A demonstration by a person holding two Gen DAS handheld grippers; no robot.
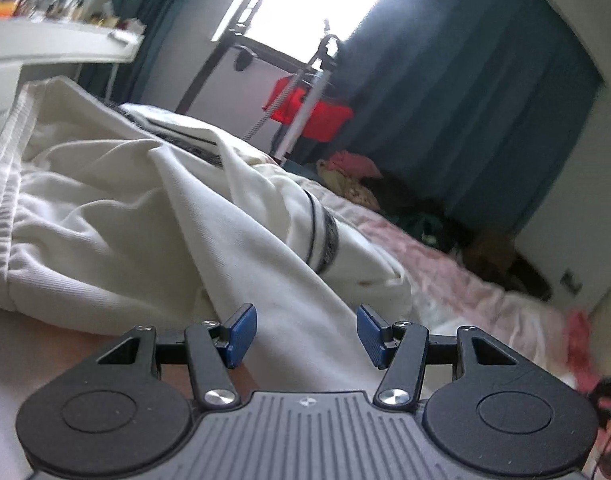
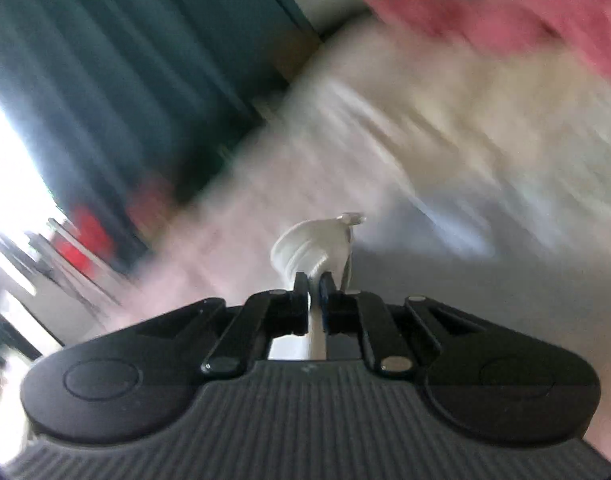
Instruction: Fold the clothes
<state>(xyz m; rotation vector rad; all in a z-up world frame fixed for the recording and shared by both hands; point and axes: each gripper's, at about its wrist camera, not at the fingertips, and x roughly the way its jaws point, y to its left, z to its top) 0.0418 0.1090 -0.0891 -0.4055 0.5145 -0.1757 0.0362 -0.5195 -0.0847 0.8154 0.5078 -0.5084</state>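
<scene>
A white garment (image 1: 153, 216) with an elastic waistband and dark stripe bands lies crumpled on the bed in the left wrist view. My left gripper (image 1: 306, 334) is open, low over the bed, with a fold of the white fabric lying between its blue pads (image 1: 241, 334). In the right wrist view my right gripper (image 2: 314, 286) is shut on a bunched piece of white cloth (image 2: 317, 244), which sticks up past the fingertips. That view is heavily motion blurred.
The bed has a pale pink sheet (image 1: 457, 276). A pile of coloured clothes (image 1: 357, 176) lies at its far side. Behind stand dark teal curtains (image 1: 465, 100), a bright window, a rack with a red item (image 1: 313, 112), and a white desk (image 1: 61, 46) at left.
</scene>
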